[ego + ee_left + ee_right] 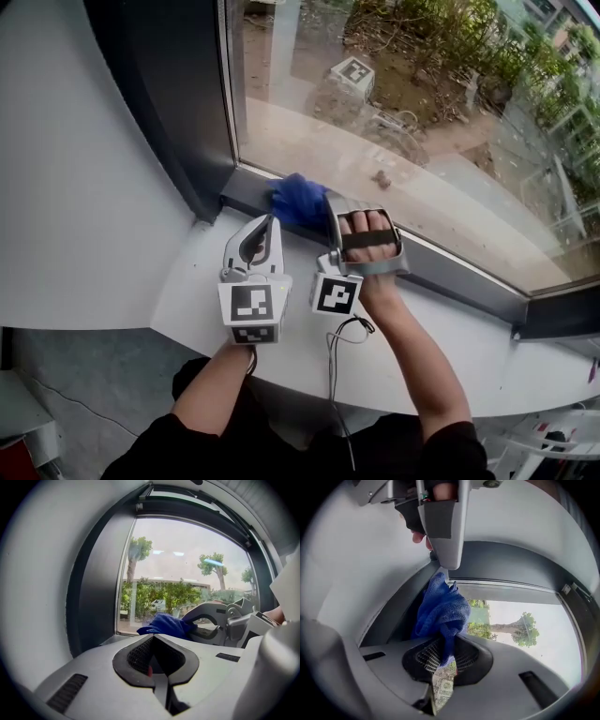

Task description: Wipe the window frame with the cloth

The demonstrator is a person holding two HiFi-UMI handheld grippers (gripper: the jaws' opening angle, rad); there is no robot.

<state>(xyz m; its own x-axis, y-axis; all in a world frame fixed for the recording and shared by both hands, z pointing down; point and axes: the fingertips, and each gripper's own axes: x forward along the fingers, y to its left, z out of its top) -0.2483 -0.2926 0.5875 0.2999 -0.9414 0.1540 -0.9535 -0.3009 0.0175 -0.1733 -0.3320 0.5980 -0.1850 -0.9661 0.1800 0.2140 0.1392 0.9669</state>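
A blue cloth (298, 200) is bunched against the dark window frame (450, 272) near the bottom left corner of the glass. My right gripper (325, 212), turned on its side, is shut on the cloth (443, 611), which hangs out of its jaws (445, 645) against the frame (511, 564). My left gripper (265, 226) hovers over the white sill just left of the cloth, shut with nothing in it (154, 641). From the left gripper view the cloth (164, 624) lies ahead, with the right gripper (215, 625) behind it.
The white sill (281, 347) runs below the frame, and a white wall (84, 187) closes in on the left. The frame's dark upright (178, 112) stands at the corner. A black cable (333, 375) hangs from the right gripper over the sill's edge.
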